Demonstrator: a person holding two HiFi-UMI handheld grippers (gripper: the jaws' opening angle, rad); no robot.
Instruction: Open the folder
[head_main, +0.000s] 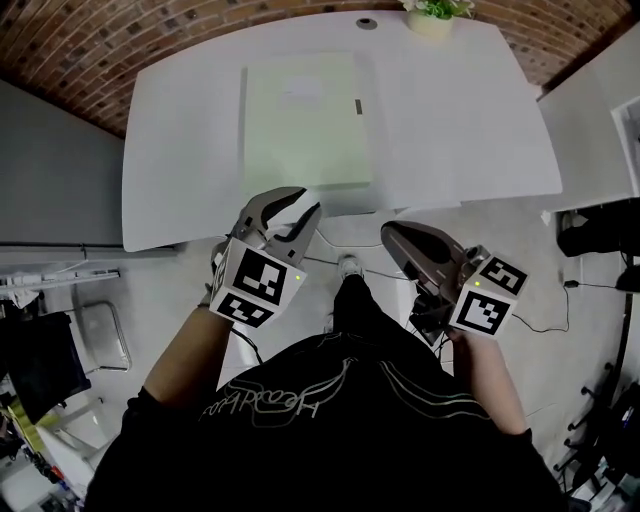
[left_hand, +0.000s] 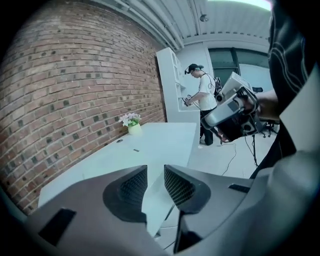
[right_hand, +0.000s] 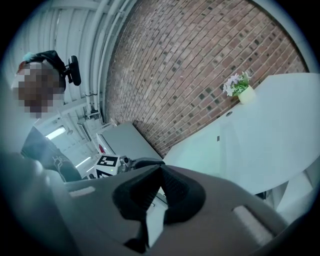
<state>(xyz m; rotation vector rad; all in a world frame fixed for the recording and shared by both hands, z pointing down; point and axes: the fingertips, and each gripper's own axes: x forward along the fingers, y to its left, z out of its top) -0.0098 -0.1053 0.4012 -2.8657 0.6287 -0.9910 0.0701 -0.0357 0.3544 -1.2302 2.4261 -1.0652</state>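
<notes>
A pale green folder (head_main: 305, 120) lies flat and closed on the white table (head_main: 180, 170), with a small dark tab (head_main: 357, 106) near its right edge. My left gripper (head_main: 297, 205) hangs just off the table's near edge, below the folder's near left corner. Its jaws stand apart with nothing between them (left_hand: 156, 182). My right gripper (head_main: 390, 232) is over the floor, in front of the table and right of the left one. Its jaw tips meet and hold nothing (right_hand: 160, 170).
A small potted plant (head_main: 432, 15) and a round cable hole (head_main: 367, 22) are at the table's far edge. Another white table (head_main: 600, 120) stands at the right. Cables (head_main: 545, 320) lie on the floor. A person (left_hand: 202, 100) stands at a white shelf beyond the table.
</notes>
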